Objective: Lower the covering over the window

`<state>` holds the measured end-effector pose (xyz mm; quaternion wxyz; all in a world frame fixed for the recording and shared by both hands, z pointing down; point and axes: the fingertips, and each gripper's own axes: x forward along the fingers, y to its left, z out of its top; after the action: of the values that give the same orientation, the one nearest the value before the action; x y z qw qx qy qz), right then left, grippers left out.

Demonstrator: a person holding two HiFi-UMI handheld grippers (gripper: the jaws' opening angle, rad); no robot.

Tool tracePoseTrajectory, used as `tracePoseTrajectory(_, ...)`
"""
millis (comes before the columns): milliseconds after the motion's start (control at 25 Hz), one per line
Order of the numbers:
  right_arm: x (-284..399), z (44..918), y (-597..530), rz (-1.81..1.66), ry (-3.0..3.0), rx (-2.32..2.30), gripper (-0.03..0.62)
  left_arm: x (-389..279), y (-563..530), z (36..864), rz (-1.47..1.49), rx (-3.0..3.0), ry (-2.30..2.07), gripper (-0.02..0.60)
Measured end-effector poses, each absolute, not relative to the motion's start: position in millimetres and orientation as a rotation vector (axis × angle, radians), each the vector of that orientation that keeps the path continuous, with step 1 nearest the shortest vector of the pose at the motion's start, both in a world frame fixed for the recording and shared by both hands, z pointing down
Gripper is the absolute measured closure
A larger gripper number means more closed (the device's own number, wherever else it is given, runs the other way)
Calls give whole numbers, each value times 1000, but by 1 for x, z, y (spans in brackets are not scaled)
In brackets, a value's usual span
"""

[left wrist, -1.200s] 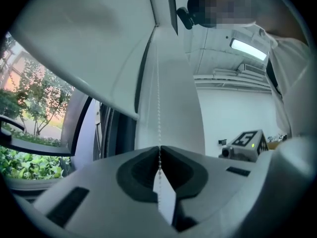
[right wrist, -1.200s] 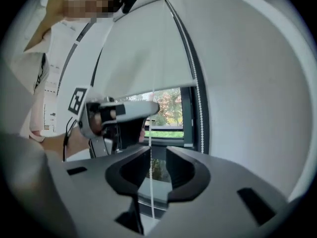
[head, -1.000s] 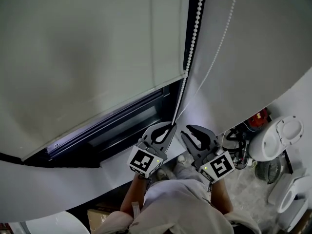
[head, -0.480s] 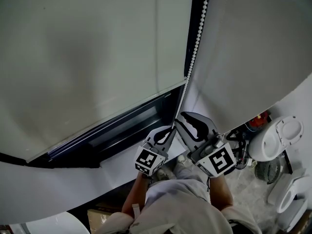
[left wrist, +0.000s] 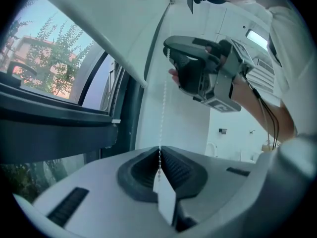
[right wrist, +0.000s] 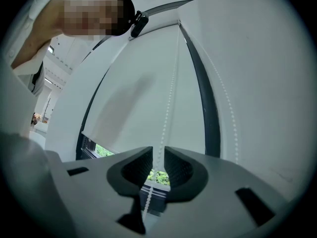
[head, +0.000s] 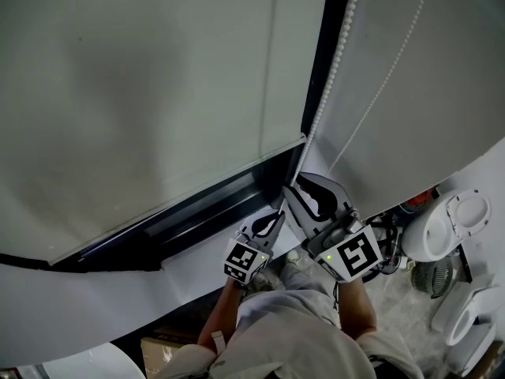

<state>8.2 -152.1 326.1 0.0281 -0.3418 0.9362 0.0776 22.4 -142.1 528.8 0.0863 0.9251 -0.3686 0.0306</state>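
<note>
A pale roller blind (head: 158, 93) covers most of the window; a strip of dark frame (head: 197, 208) shows below its bottom edge. A white bead chain (head: 331, 77) hangs along the blind's right side. My left gripper (head: 278, 215) is shut on this chain (left wrist: 162, 108), and a white tag (left wrist: 166, 200) hangs just under its jaws (left wrist: 159, 150). My right gripper (head: 293, 189) sits just above the left one. Its jaws (right wrist: 158, 152) are closing, with the chain (right wrist: 171, 93) running between the pads and a narrow gap still showing.
A second strand of the chain (head: 387, 77) hangs further right against the white wall. White bathroom fixtures (head: 458, 219) and a red object (head: 418, 200) stand on the floor at lower right. A white sill (head: 197, 267) runs below the window. Green trees (left wrist: 54, 53) show outside.
My right gripper has moved left and up onto the chain above the left gripper, and its jaws have narrowed. The left gripper has dropped a little with the chain.
</note>
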Motion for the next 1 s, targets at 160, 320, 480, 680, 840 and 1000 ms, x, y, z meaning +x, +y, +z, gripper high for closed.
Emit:
tracePoseTrajectory(160, 8, 340, -159, 180, 2888, -1089, 590, 23, -143, 546, 117, 2734, -1095, 563)
tracePoseTrajectory(320, 7, 362, -164, 104, 2910, -1104, 597, 22, -144, 567, 163, 2709, -1089, 562)
tracePoseTrajectory(480, 4, 385, -167, 45, 2938, -1116, 599, 21, -144, 591, 199, 2678, -1077, 562)
tracePoseTrajectory(680, 2, 412, -170, -18, 2969, -1132, 599, 22, -141, 616, 231, 2646, -1065, 561)
tracePoseTrajectory(840, 6, 431, -177, -77, 2983, -1141, 599, 26, -143, 633, 277, 2621, -1048, 561)
tracePoseTrajectory(1000, 9, 443, -185, -143, 2991, -1156, 599, 28, -145, 643, 320, 2595, -1029, 561)
